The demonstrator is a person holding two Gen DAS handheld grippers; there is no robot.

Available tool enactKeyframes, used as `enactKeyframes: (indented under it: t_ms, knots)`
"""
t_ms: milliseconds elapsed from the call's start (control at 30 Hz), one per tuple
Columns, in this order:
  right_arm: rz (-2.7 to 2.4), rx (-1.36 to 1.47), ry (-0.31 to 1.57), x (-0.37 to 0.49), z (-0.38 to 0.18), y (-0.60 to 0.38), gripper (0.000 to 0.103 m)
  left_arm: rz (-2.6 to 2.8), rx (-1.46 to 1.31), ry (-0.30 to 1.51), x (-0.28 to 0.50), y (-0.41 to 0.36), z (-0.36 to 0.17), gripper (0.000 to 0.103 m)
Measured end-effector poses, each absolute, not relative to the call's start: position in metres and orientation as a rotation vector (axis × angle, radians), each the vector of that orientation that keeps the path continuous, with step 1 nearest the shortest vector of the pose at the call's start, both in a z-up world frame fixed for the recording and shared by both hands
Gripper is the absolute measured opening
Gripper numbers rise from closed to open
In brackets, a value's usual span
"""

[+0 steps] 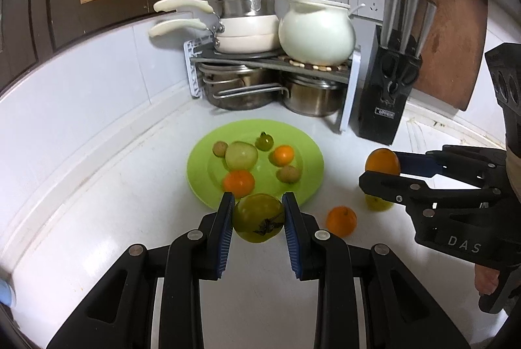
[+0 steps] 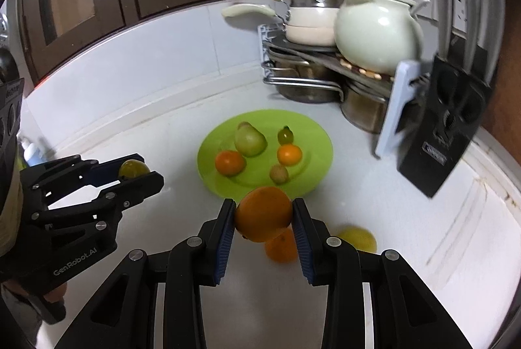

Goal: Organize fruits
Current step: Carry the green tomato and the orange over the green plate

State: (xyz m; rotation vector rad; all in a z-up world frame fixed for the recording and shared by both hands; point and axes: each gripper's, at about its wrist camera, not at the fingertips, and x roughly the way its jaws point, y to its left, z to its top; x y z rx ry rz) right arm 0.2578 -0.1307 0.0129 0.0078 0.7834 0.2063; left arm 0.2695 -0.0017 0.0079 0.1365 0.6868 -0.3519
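On the left, the left gripper is clenching a green tomato between its blue fingers, holding it clear of the white surface just short of the plate's near rim.

In the middle, the green plate is already carrying a share of the fruit: a pale green pear, two oranges, a small green tomato and two small brownish fruits whose kind is too hard to tell. They are lying loosely, mostly apart from each other, near the plate's centre.

To the right of the plate, one orange is still sitting on the surface, and a yellow-green fruit is lying beside it, partly hidden behind the right gripper in the left wrist view.

Furthest right, the right gripper is grasping a large orange, its fingers pressing on both sides and the fruit hanging above the surface near the plate's edge.

Judging by this, the job is sitting somewhere past halfway: six or seven pieces are plated, two are being carried and look bound for the plate, and two loose pieces are waiting on the surface. Free room is remaining along the plate's near and right rim for what is left.
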Motion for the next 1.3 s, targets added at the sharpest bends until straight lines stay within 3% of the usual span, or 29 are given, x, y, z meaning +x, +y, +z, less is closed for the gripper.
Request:
enactKeyframes:
  t_ms: [667, 1300]
  knots:
    - [0.231, -0.05, 0.763, 0.354, 0.029, -0.122, 0.036, -0.369, 0.104, 0.722, 0.364, -0.003, 0.019, 0.03]
    - [0.205, -0.068, 0.899, 0.431, -0.018, -0.138, 0.036, -0.43, 0.131, 0.84, 0.462, -0.039, -0.019, 0.03]
